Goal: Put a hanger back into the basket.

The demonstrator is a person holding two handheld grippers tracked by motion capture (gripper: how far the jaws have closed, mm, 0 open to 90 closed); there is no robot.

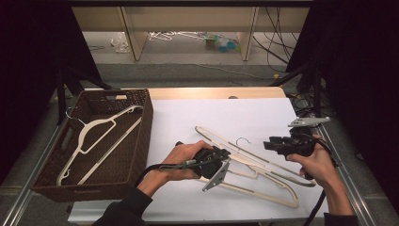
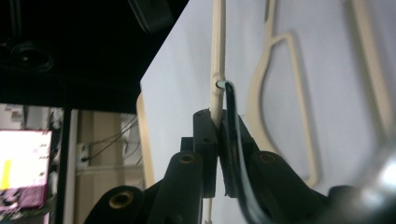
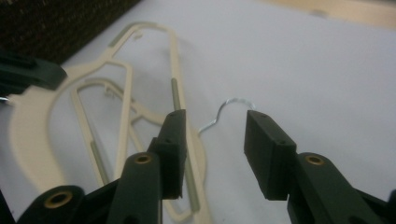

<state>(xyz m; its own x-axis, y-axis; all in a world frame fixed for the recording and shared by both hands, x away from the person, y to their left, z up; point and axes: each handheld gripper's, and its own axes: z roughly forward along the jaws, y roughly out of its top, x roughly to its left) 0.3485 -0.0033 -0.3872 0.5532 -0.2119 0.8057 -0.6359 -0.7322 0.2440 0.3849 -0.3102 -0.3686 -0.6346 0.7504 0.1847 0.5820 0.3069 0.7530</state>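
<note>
High view: a white desk [image 1: 211, 113] carries two cream hangers lying overlapped at lower centre of the frame, and a dark woven basket [image 1: 141, 136] stands at the left edge of the desk. Inside the basket rests a third cream hanger [image 1: 101, 141], lying slantwise. The left gripper [image 1: 221, 157], held in the person's left hand [image 1: 181, 160], sits at centre frame on the upper hanger [image 1: 256, 162]. The right gripper [image 1: 270, 143], held in the right hand [image 1: 317, 165], hovers at right of centre, just beside the metal hook [image 1: 243, 140] of that hanger. The lower hanger [image 1: 263, 193] lies partly beneath, its long bar running toward the lower right.

Left gripper view: the fingers [image 2: 205, 140] are together, clamped on a thin cream bar of the upper hanger [image 2: 218, 70], which rises from between them toward the top of the frame. A dark cable [image 2: 233, 112] curves up beside the right-hand finger.

Right gripper view: the fingers [image 3: 173, 140] stand apart, nothing between them. The metal hook [image 3: 229, 105] lies on the desk [image 3: 303, 60] in the gap beyond the tips, at centre frame. Both hangers spread toward the upper left, where the basket [image 3: 56, 23] fills the corner.
</note>
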